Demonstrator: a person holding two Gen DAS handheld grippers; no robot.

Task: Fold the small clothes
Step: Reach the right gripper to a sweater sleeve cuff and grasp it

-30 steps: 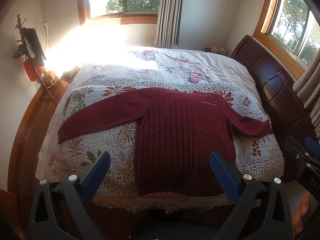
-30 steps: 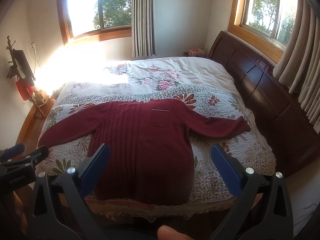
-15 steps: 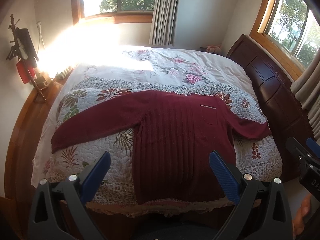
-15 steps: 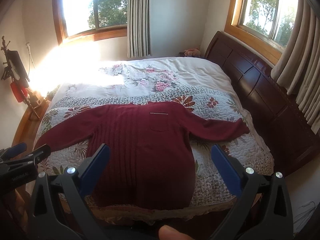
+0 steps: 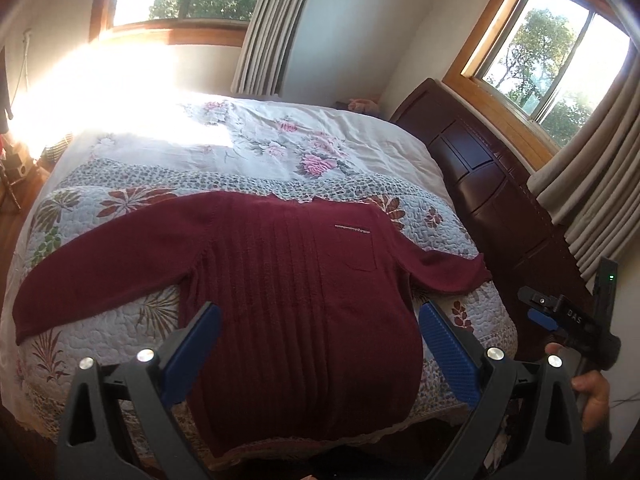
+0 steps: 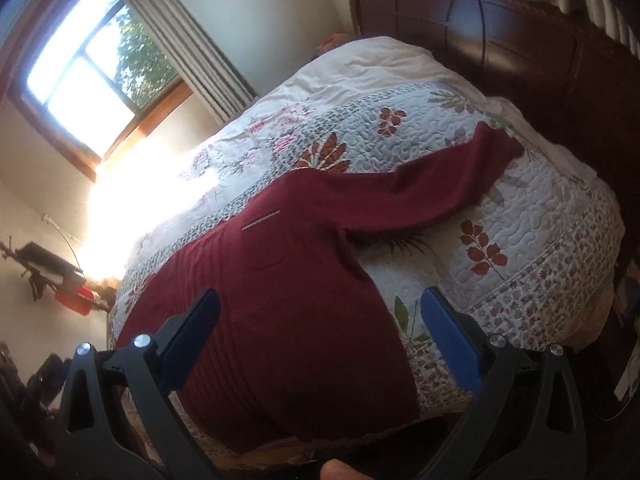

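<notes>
Above the sweater (image 5: 296,300) on the bed (image 5: 360,148), both grippers' jaws gape wide, holding nothing.

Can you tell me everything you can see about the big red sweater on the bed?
The dark red knitted sweater lies spread flat and unfolded on the flowery quilted bedspread, both long sleeves stretched out sideways. Ribbed lines run down its body, and a small chest pocket with a pale strip above it sits on one side. Its hem reaches the near edge of the bed. Only the bedspread touches it; both open grippers are off it.
</notes>
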